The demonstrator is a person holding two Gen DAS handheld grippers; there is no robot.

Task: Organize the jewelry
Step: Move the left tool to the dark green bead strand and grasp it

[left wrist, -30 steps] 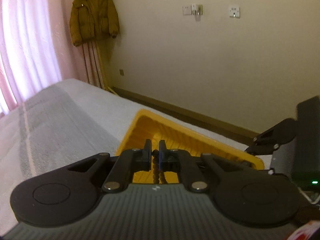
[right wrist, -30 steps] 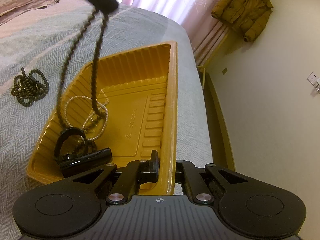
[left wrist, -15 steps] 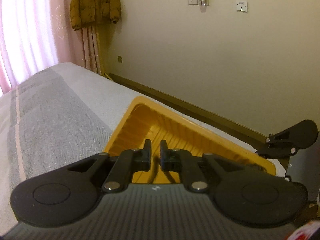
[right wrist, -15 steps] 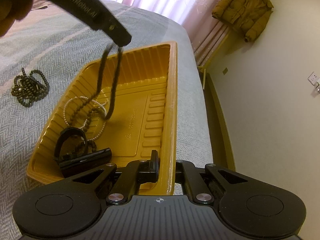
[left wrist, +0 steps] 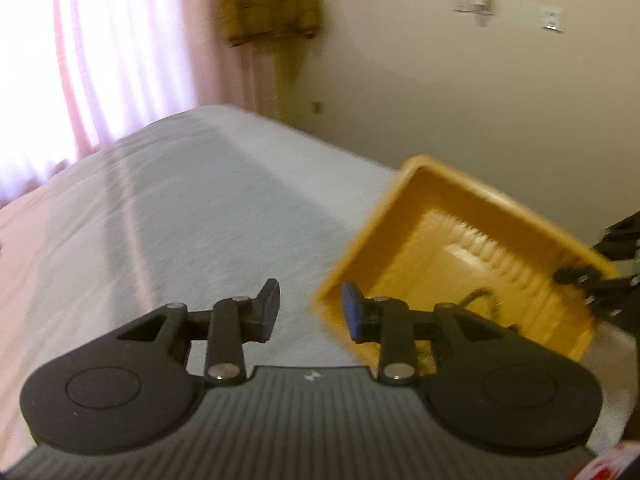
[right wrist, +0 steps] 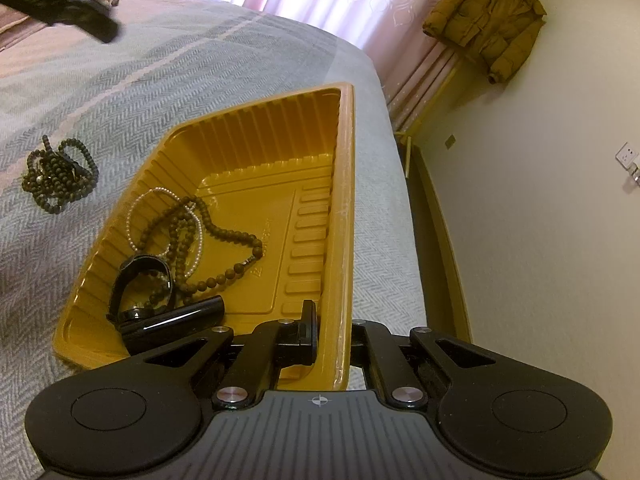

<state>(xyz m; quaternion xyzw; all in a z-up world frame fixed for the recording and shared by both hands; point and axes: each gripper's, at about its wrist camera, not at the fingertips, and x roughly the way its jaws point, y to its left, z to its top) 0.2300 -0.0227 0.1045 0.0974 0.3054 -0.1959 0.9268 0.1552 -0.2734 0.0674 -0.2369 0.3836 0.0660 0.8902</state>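
Left wrist view (blurred): the left gripper (left wrist: 309, 308) is over the grey bedspread (left wrist: 200, 216), its jaws opening with nothing between them. The yellow tray (left wrist: 400, 216) lies to its right, the tray's near corner just behind the right-hand finger. At the tray's far edge the right gripper (left wrist: 592, 280) shows as a dark shape.

Right wrist view: the right gripper (right wrist: 332, 332) is clamped on the tray's (right wrist: 344, 168) long side wall — one finger inside the tray, the other outside, the wall between them. Inside the tray, toward its near left end, lies the jewelry:
- a dark beaded necklace (right wrist: 224, 236), spread in loose loops on the tray floor
- a pearl strand (right wrist: 138, 216), partly under the dark beads
- a black band (right wrist: 140, 280) curled upright against the left wall, and a glossy black piece (right wrist: 176, 320) beside it (what it is cannot be told), both just left of the inner finger

A second bunch of dark beads (right wrist: 58, 174) rests on the bedspread (right wrist: 120, 92), outside the tray and well apart from both grippers. The left gripper (right wrist: 60, 0) appears at the upper left, above the bed — its fingertips are not distinguishable there. A brown jacket (right wrist: 484, 24) hangs by the curtain (right wrist: 320, 4).
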